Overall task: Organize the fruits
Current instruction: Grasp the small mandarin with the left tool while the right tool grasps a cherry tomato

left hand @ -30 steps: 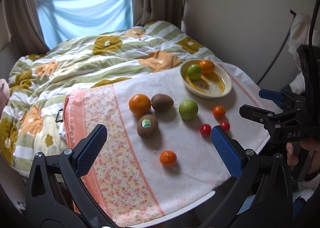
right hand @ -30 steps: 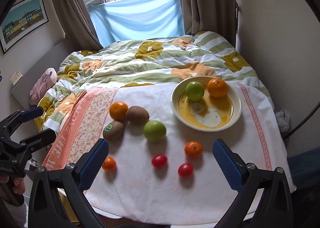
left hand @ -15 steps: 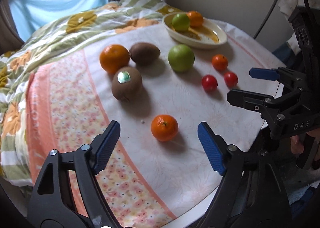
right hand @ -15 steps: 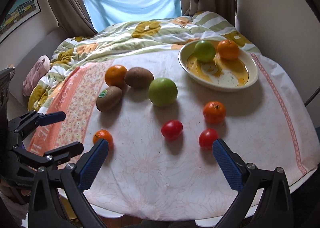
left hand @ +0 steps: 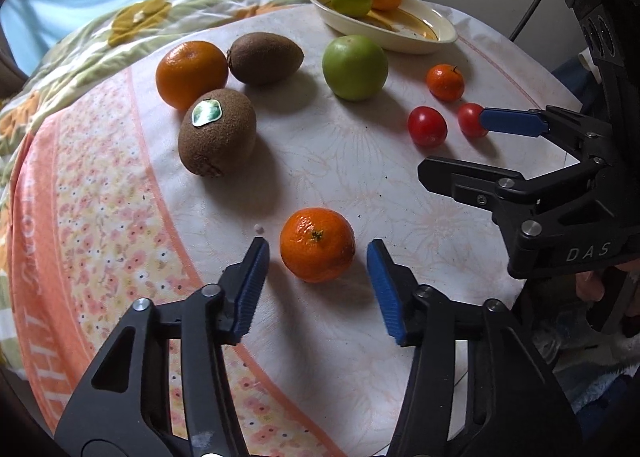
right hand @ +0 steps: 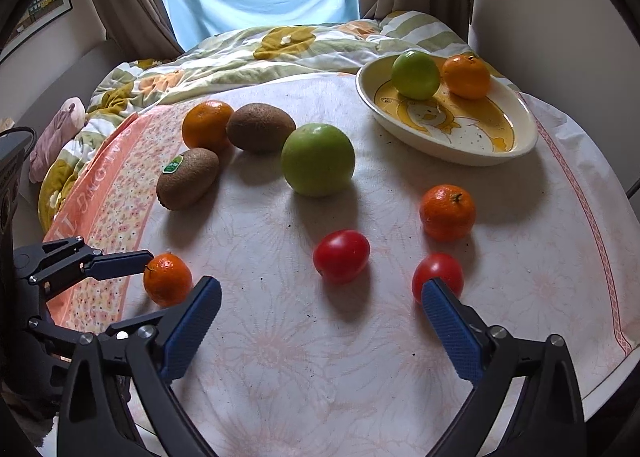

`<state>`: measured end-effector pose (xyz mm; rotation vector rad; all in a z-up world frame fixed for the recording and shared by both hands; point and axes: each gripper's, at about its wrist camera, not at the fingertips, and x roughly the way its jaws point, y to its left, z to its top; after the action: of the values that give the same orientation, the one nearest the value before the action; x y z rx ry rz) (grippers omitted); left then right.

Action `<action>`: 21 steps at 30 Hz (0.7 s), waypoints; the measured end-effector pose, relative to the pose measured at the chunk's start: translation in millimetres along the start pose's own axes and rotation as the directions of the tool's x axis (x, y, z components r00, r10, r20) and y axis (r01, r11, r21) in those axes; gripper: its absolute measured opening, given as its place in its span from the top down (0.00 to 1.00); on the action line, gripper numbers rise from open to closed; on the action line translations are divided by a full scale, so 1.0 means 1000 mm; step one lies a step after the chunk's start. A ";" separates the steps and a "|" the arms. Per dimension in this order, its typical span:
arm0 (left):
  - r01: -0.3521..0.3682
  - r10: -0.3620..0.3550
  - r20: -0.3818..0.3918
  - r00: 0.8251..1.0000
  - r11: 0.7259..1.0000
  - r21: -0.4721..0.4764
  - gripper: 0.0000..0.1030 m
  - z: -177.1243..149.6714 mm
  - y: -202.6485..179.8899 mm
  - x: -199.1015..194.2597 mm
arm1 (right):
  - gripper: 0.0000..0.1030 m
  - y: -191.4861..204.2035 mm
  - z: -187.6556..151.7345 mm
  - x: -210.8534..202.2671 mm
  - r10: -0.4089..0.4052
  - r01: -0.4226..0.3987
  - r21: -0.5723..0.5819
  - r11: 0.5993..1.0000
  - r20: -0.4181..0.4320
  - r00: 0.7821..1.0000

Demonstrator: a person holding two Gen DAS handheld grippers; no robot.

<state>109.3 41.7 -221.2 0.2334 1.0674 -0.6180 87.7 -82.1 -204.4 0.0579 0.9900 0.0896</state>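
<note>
Both grippers have dropped toward the round table (right hand: 560, 257) since a second ago, and the fruit now looms larger in each view. Left gripper (left hand: 316, 253): its jaws are closing around the small mandarin (left hand: 317, 244) near the table's front edge on the patterned-cloth side, with the fruit between the blue pads but a gap showing on either side. Right gripper (right hand: 320, 297): its jaws stand wide and are just starting to close, holding nothing; one red tomato (right hand: 341, 255) lies just ahead of them and a second tomato (right hand: 438, 275) sits right at the tip of the right-hand finger.

Toward the middle of the table lie a green apple (right hand: 318, 159), two kiwis (right hand: 261, 127), one with a sticker (right hand: 187, 178), a large orange (right hand: 207, 125) and another mandarin (right hand: 447, 211). At the far right edge the bowl (right hand: 400, 129) holds a smaller green apple and an orange.

Only the right wrist view shows the window, the curtains and the bear picture inside the bowl. Only the left wrist view shows a person's fingers (left hand: 590, 283) behind the right gripper's handle.
</note>
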 end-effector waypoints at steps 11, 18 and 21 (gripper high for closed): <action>-0.016 0.016 -0.018 1.000 1.000 0.011 0.60 0.001 -0.002 0.004 | 0.28 0.001 0.007 0.019 0.001 -0.002 -0.028 1.000 -0.035 0.999; -0.019 0.019 -0.016 1.000 1.000 0.011 0.60 0.003 -0.001 0.004 | 0.41 -0.003 0.009 0.027 -0.004 0.003 -0.022 1.000 -0.055 0.998; -0.019 0.020 -0.016 1.000 1.000 0.009 0.60 0.004 0.000 0.004 | 0.48 -0.005 0.011 0.028 -0.006 0.005 -0.022 1.000 -0.056 0.998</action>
<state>113.3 38.1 -223.2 0.2568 1.0768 -0.6043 112.3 -84.5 -222.7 0.0325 1.0454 0.0975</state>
